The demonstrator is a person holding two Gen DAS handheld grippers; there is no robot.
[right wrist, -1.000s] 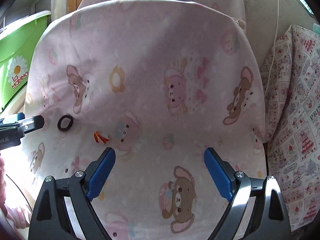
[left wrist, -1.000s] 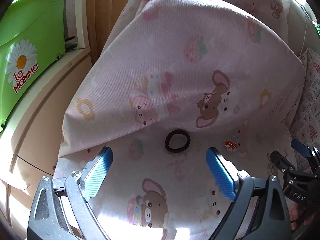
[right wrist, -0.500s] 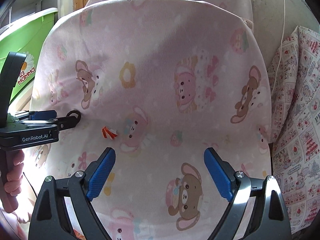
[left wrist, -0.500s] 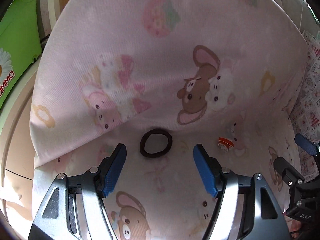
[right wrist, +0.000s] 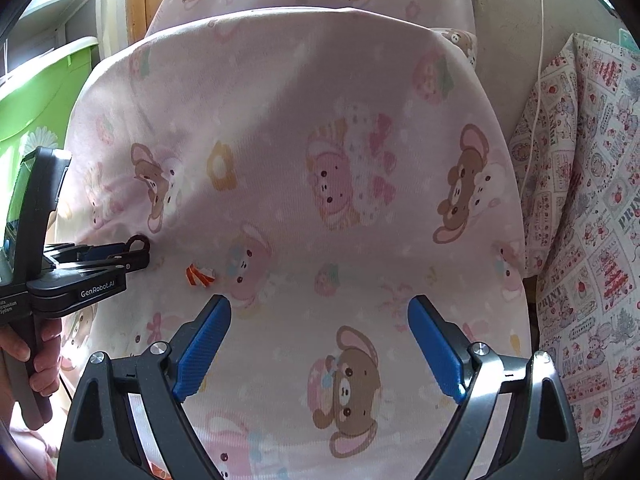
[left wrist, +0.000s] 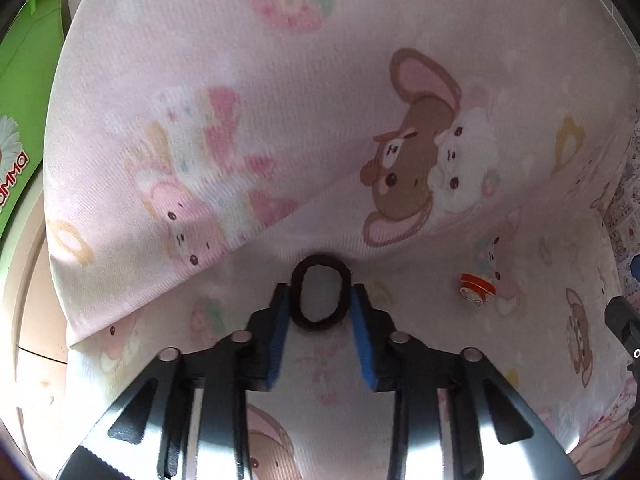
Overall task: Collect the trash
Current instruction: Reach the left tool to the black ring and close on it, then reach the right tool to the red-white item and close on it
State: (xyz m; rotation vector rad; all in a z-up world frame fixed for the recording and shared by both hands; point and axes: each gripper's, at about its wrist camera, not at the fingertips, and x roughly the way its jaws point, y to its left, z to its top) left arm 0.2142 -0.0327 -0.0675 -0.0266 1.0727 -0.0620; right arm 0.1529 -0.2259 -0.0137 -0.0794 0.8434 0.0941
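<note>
The left claw has just been closing, and its blue pads now pinch the dark brown hair tie from both sides. The hair tie lies on the pink bear-print sheet, just below the edge of a pillow. A small orange-white wrapper lies near, to the right. The right claw is spread wide above the sheet, holding nothing.

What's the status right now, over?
Left gripper just closing, pinching hair tie. Right gripper open, empty. Wrapper still on sheet. Nothing blocking.
</note>
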